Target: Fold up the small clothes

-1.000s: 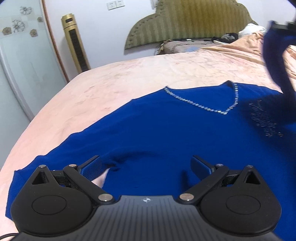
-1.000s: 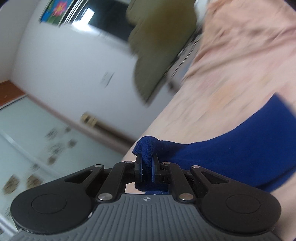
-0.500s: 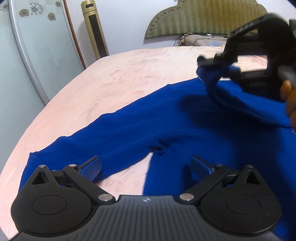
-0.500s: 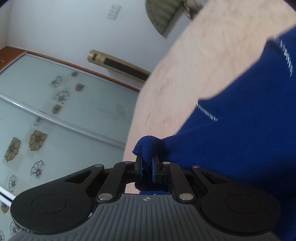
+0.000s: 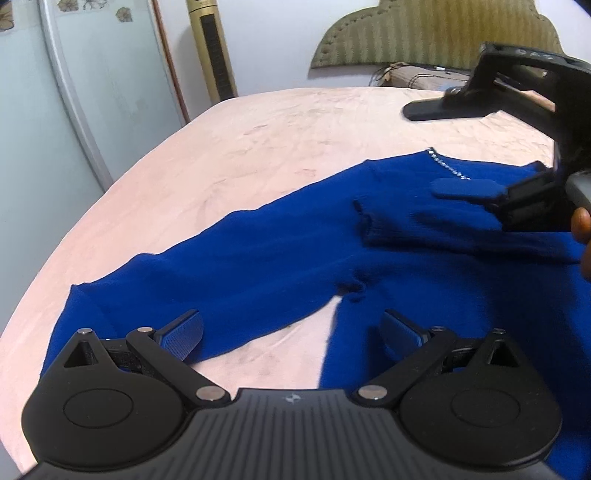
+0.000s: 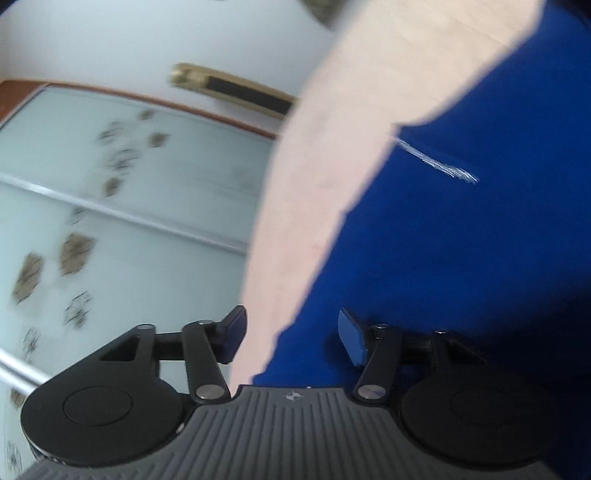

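Note:
A royal-blue long-sleeved sweater [image 5: 280,258] with a rhinestone neckline [image 5: 445,166] lies on the pink bed. One sleeve stretches out to the left [image 5: 122,306]. The other sleeve is folded across the chest, its cuff [image 5: 369,229] lying free. My left gripper [image 5: 291,334] is open, low over the armpit area. My right gripper [image 6: 291,334] is open and empty above the sweater [image 6: 480,240]; it also shows in the left wrist view [image 5: 443,151], jaws spread just right of the folded cuff.
The pink bedspread [image 5: 258,147] reaches to an olive headboard [image 5: 424,33] at the back. A gold tower fan [image 5: 212,48] and a frosted sliding door [image 5: 92,92] stand to the left beyond the bed's edge. A pillow [image 5: 424,79] lies by the headboard.
My right gripper carried the sleeve cuff across the sweater, laid it on the chest and opened, letting it go. My left gripper stayed open and drew back a little.

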Demonstrator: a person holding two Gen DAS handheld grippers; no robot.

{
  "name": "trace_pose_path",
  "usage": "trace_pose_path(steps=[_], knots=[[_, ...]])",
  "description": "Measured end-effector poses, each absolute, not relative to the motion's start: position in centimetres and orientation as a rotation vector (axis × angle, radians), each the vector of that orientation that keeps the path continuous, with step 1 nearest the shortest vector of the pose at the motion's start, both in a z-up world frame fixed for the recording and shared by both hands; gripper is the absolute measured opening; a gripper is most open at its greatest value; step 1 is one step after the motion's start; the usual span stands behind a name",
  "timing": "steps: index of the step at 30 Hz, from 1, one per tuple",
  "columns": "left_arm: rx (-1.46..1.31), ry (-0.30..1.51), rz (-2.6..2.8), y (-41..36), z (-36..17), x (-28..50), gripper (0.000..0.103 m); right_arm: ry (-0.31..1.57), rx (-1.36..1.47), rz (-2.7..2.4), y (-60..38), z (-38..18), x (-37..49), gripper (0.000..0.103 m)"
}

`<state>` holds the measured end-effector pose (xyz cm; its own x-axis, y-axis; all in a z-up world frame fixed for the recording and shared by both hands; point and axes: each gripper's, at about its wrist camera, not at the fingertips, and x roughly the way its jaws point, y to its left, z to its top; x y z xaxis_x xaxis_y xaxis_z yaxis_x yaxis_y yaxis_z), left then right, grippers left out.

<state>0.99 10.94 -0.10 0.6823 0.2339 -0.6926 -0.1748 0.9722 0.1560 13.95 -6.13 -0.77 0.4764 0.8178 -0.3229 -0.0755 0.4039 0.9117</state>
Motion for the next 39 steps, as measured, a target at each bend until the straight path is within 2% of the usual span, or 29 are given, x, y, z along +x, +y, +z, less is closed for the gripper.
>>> trace_pose_path(steps=[1,2,4,5,6,8,10,12,13,14,15,17,19,21,26,30,35,36,39], knots=[[0.075,0.786,0.236,11.1,0.0,0.9,0.103,0.891,0.98,0.67,-6.3,-0.4,13.7,0.074],[0.07,0.783,0.238,11.2,0.1,0.7,0.103,0.896,0.961,0.657,-6.4,-0.3,13.6,0.077],[0.066,0.778,0.238,11.3,0.3,0.3,0.103,0.963,0.9,0.6,-6.0,-1.0,13.8,0.078],[0.07,0.775,0.238,11.3,0.3,0.1,0.103,0.995,0.86,0.571,-5.8,-1.5,13.9,0.075],[0.076,0.772,0.239,11.2,0.3,-0.1,0.103,0.991,0.825,0.56,-5.7,-1.4,13.6,0.071],[0.087,0.773,0.25,11.1,0.2,-0.5,0.103,0.963,0.795,0.573,-5.7,-0.2,12.5,0.073],[0.081,0.786,0.245,10.8,0.0,-0.9,0.103,0.909,0.77,0.625,-5.7,1.2,11.3,0.085],[0.079,0.793,0.228,10.2,-0.1,-1.3,0.103,0.874,0.734,0.617,-6.0,2.0,10.3,0.094],[0.086,0.791,0.223,9.9,-0.1,-1.5,0.103,0.889,0.7,0.587,-6.1,1.9,10.1,0.095],[0.103,0.78,0.22,9.7,0.0,-1.9,0.103,0.922,0.649,0.548,-6.1,1.6,10.0,0.092],[0.127,0.761,0.226,9.7,0.1,-2.3,0.103,0.946,0.601,0.511,-6.2,1.4,9.7,0.082],[0.173,0.728,0.27,10.1,0.2,-2.9,0.103,0.918,0.571,0.498,-6.7,2.0,8.4,0.083],[0.199,0.714,0.336,11.4,0.2,-3.2,0.103,0.875,0.567,0.519,-7.2,3.3,6.9,0.09],[0.185,0.713,0.415,13.7,0.2,-3.8,0.103,0.825,0.544,0.534,-7.0,4.5,5.5,0.092],[0.046,0.695,0.564,21.4,1.5,-7.5,0.103,0.767,0.338,0.626,-3.5,6.1,1.8,0.093],[0.075,0.724,0.769,26.6,1.2,-9.3,0.103,0.821,0.193,0.779,1.4,6.0,0.2,0.092],[0.032,0.736,0.906,31.0,1.1,-11.6,0.103,1.004,0.339,1.005,4.6,4.5,-0.2,0.091],[0.034,0.738,0.919,31.5,1.1,-11.9,0.103,1.032,0.343,1.015,4.9,4.3,-0.3,0.09],[0.037,0.747,0.961,32.7,1.0,-12.7,0.103,1.055,0.187,1.012,6.7,3.7,-1.1,0.074]])
